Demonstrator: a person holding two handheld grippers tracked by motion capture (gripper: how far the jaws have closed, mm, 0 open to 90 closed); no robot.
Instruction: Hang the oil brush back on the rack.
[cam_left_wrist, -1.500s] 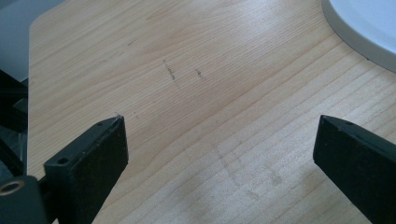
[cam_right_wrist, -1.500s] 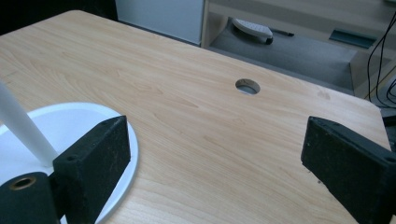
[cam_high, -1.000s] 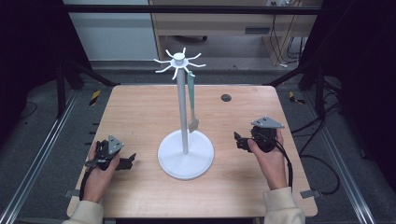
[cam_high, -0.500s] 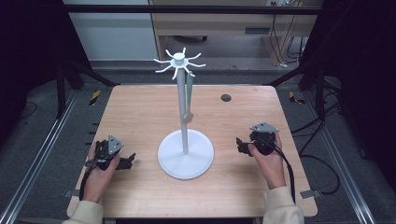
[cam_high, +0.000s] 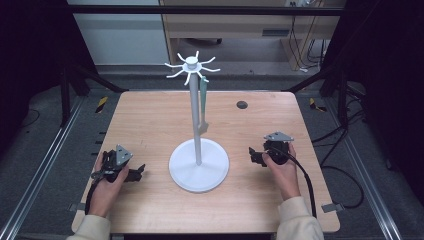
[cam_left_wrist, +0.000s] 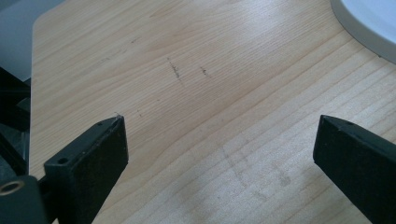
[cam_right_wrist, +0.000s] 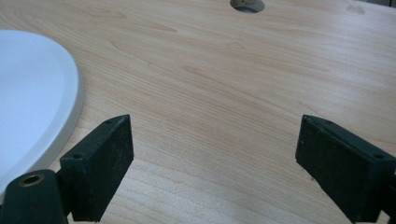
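Tabletop: pale wooden tabletop (cam_high: 150, 120) with rounded corners, a small dark round hole (cam_high: 242, 105) toward its 1 o'clock corner.
Stand: tall white metal stand with a round disc base (cam_high: 199, 165) sits upright near the centre of the tabletop; short white prongs radiate from the cap at the top of its pole.
Hanging item: slim grey-green utensil (cam_high: 203, 107) hangs from a prong on the 3 o'clock side of the pole, its lower end clear of the base.
Left tool: black two-jaw left tool (cam_high: 137, 172), held in a hand (cam_high: 107, 187) at 8 o'clock from the base, lies low on the wood; in the left gripper view its jaws stand wide apart over bare wood, holding nothing, with the base's rim at the upper right corner.
Right tool: black two-jaw right tool (cam_high: 254, 155), held in the other hand (cam_high: 284, 172) at 3 o'clock from the base, near it but apart; in the right gripper view its jaws are spread wide and empty, the white base at left, the hole at top.
Sleeves: cream-coloured cuffs enter at 6 o'clock.
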